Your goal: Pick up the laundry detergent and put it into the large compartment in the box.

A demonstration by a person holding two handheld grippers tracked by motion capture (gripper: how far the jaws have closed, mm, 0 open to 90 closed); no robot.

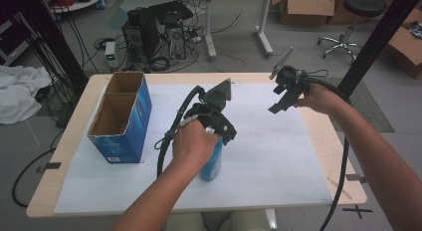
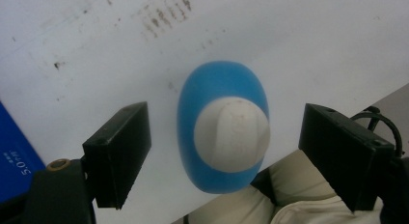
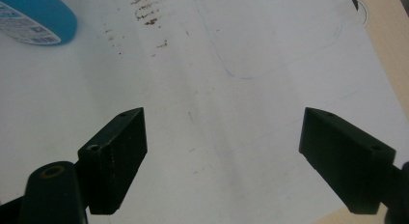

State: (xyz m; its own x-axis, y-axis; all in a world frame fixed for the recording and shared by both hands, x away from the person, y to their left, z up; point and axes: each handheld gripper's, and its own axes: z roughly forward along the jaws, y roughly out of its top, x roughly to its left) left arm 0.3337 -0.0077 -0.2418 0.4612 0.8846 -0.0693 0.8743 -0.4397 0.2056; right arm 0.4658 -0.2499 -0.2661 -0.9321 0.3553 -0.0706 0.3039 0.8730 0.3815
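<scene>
The blue bottle [image 2: 223,132] stood upright directly beneath the spread left tool [image 2: 224,156], cap between its jaws; the right tool [image 1: 283,94], also spread, hung well apart.

Grey floor [image 1: 239,57] (cables everywhere), a computer tower [image 1: 142,34], probably cardboard boxes [image 1: 306,7] beyond.

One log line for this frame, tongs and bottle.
left tongs: open, above upright bottle, not gripping | right tongs: open, empty, over paper | box: open, left
</scene>
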